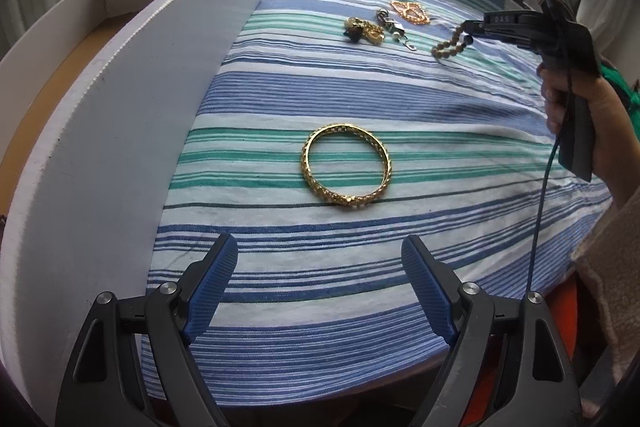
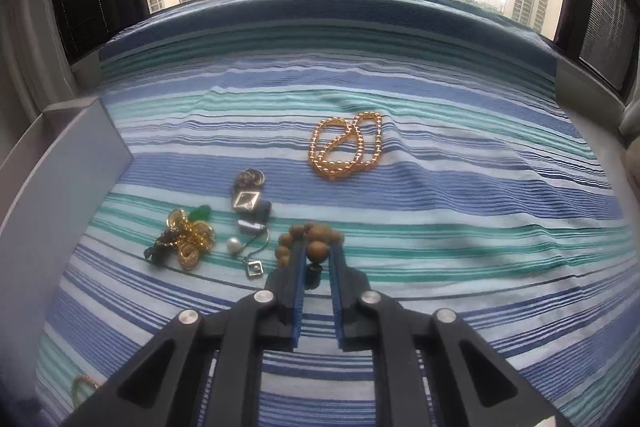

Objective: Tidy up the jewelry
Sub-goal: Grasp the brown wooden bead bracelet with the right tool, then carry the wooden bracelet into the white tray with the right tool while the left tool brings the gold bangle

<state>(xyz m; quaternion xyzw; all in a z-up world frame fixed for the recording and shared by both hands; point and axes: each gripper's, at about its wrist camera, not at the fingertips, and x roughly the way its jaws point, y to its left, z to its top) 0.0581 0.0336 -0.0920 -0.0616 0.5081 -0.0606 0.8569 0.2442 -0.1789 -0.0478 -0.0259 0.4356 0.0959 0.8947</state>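
A gold bangle (image 1: 346, 165) lies on the striped cloth just ahead of my left gripper (image 1: 320, 283), which is open and empty. My right gripper (image 2: 317, 253) is shut on a brown wooden bead bracelet (image 2: 312, 237); in the left wrist view the bracelet (image 1: 450, 47) hangs from the right gripper (image 1: 474, 27) just above the cloth. A gold bead necklace (image 2: 346, 145) lies beyond it. A cluster of gold charms (image 2: 188, 237) and small silver and pearl pieces (image 2: 248, 211) lie to its left. A white box (image 1: 120, 107) stands at the left.
The striped blue and green cloth (image 1: 400, 99) covers the table. The box's tall white wall (image 2: 60, 195) borders the left side. A window with buildings lies beyond the far edge. The person's hand and sleeve (image 1: 580, 131) are at the right.
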